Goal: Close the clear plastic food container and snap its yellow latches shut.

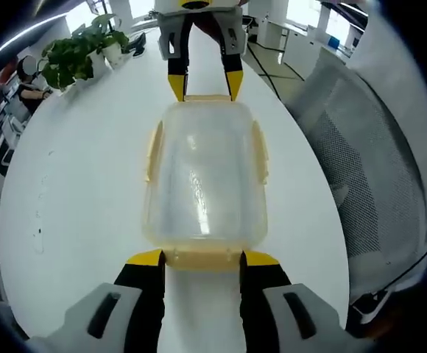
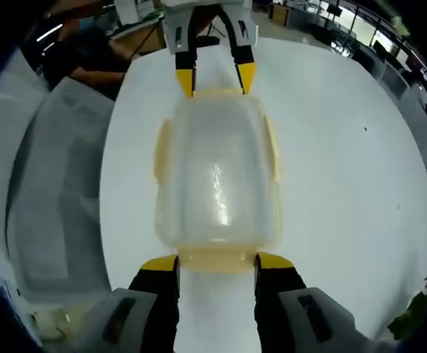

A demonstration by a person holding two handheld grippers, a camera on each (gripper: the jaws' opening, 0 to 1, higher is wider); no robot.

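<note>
One clear food container point(image 1: 205, 180) is seen on the white table point(image 1: 73, 191), lid on. It is probably light, stiff and slippery. Four yellow latches point(image 1: 202, 258) are counted. An end latch is met by each wide open gripper: left gripper point(image 1: 202, 259), right gripper point(image 2: 217, 262). The latches are best pressed.

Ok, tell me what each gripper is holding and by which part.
Neither visibly grips anything. The left gripper and right gripper sit open at opposite ends of the container, each straddling a yellow end latch.
</note>
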